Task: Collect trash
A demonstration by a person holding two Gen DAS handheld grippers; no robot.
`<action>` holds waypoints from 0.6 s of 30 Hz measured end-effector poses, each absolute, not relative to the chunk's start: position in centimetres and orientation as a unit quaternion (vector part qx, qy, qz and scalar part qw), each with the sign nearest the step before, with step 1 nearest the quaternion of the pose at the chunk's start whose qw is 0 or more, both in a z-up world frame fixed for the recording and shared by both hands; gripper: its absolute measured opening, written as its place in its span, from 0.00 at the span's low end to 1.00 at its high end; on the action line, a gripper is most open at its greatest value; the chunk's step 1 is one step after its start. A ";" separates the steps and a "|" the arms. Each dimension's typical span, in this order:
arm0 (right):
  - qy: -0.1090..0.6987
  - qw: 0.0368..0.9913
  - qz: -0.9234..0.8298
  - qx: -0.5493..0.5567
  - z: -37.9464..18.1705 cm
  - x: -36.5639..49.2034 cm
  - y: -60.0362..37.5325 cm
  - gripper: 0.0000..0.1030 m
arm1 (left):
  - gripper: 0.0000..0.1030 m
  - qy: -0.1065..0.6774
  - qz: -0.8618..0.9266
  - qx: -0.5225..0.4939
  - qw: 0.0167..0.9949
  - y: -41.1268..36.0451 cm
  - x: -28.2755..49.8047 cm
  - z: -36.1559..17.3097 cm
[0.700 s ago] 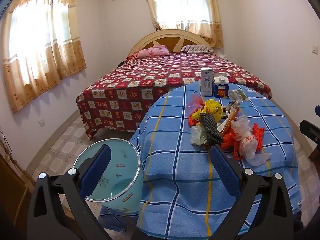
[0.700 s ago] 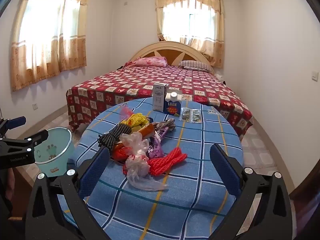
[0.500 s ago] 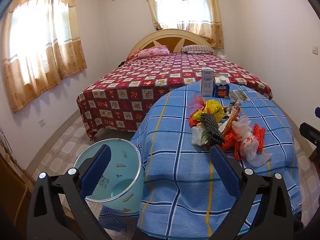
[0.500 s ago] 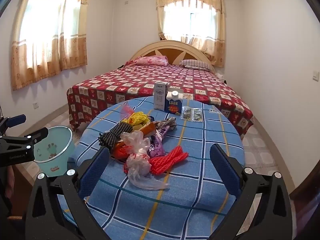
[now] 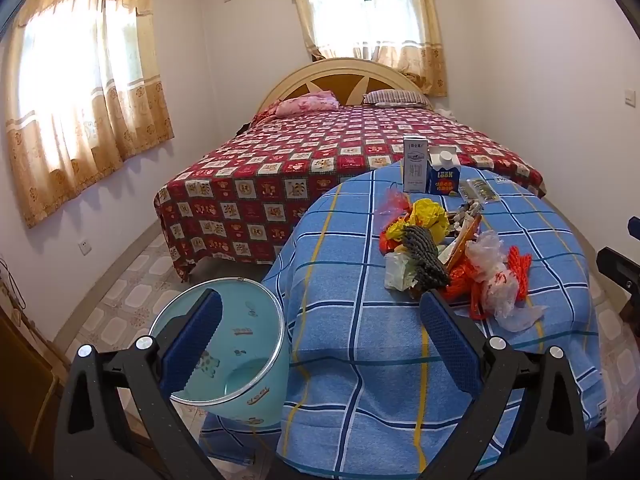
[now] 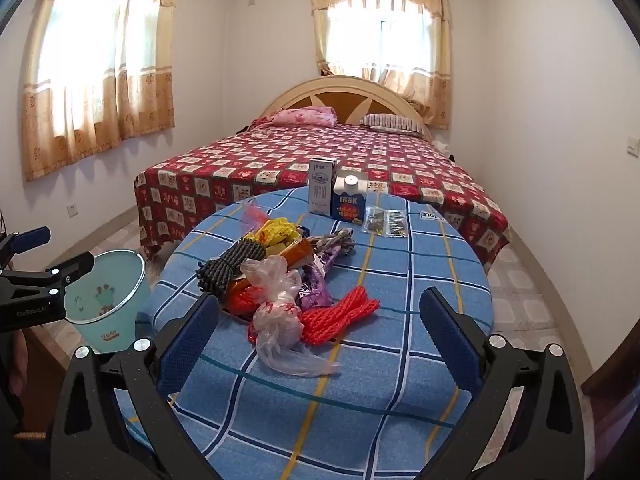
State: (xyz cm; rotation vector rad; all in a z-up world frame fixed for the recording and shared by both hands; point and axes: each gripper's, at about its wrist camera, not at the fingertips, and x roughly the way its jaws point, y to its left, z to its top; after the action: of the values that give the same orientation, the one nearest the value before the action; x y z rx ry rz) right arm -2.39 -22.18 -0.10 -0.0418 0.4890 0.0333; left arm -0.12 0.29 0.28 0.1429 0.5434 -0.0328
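Little change is noted since the earlier frames: both views are shifted only slightly. Left hand-held gripper [image 5: 320, 350] and right hand-held gripper [image 6: 319, 344] are spread wide, nothing gripped. Trash pile [image 6: 280, 276] is heaped mid-desk [image 6: 400, 360]; the pale blue bin [image 5: 240, 360] is stood beside the desk.

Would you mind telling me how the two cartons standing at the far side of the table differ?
The white carton is taller and slimmer, with a flat top; the blue carton is shorter and wider, with a sloped white top and a round cap. The white carton stands left of the blue one. Both are upright, side by side on the blue checked tablecloth.
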 end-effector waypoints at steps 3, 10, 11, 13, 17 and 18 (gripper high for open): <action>0.243 0.970 0.016 -0.020 -0.1 -2.3 -22.2 0.95 | 0.94 0.267 -0.015 0.070 0.961 0.4 -0.1 0.4; 0.247 0.969 0.016 -0.018 -0.3 -2.4 -22.4 0.95 | 0.94 0.268 -0.015 0.071 0.961 0.5 -0.1 0.4; 0.247 0.969 0.016 -0.018 -0.3 -2.4 -22.5 0.95 | 0.94 0.268 -0.016 0.071 0.961 0.5 -0.1 0.5; 0.248 0.968 0.016 -0.018 -0.4 -2.2 -22.5 0.95 | 0.94 0.266 -0.015 0.072 0.961 0.5 -0.1 0.5; 0.250 0.968 0.016 -0.018 -0.4 -2.2 -22.5 0.95 | 0.94 0.266 -0.014 0.071 0.961 0.6 0.0 0.2; 0.250 0.968 0.015 -0.018 -0.5 -2.2 -22.6 0.95 | 0.94 0.266 -0.014 0.072 0.961 0.5 0.0 0.2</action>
State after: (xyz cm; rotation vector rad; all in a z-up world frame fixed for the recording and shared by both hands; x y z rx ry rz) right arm -2.21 -22.59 -0.47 -0.0363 0.5053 0.0312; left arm -0.01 0.54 0.20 0.1459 0.5395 -0.0288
